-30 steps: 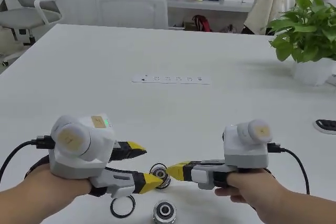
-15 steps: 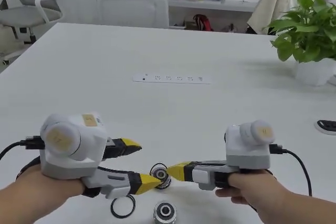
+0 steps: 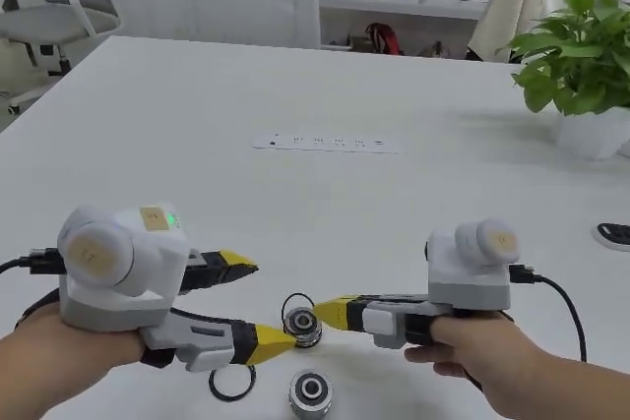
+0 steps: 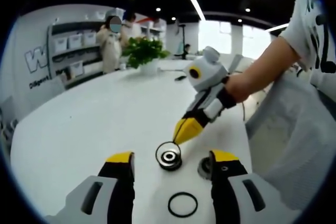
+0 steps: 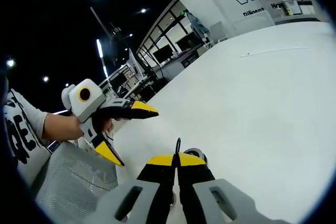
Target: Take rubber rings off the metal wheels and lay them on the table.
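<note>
The right gripper (image 3: 323,312) pinches the rubber ring (image 3: 296,295) shut-jawed, peeling it off the wheel (image 3: 302,329), while the left gripper (image 3: 273,302) gapes wide (probably ready to steady it).

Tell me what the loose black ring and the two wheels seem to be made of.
Loose ring: likely rubber; thin, matte black, no glint. Near wheel and far wheel: apparently steel; silvery, with bright highlights around dark hubs.
</note>
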Demonstrator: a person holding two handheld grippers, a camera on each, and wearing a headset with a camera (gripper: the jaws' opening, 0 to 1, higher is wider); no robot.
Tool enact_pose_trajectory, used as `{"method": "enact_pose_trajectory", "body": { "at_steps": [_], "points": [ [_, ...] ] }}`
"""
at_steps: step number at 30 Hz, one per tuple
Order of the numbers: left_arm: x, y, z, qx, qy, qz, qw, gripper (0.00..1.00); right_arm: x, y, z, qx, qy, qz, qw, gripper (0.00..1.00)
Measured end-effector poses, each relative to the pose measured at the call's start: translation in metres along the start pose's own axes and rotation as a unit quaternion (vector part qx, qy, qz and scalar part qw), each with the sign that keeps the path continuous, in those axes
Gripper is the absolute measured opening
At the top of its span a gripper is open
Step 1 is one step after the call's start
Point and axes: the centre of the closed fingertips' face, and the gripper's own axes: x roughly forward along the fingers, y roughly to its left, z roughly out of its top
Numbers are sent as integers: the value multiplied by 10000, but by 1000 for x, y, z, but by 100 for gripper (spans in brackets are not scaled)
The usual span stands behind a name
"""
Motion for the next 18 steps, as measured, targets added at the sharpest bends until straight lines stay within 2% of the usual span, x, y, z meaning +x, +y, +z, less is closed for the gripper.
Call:
{"method": "enact_pose_trajectory", "body": {
  "at_steps": [18],
  "points": [
    [-17, 0, 1, 18, -64, 68, 10000, 64, -1, 11, 9, 57, -128, 168, 9998, 0]
  ]
}}
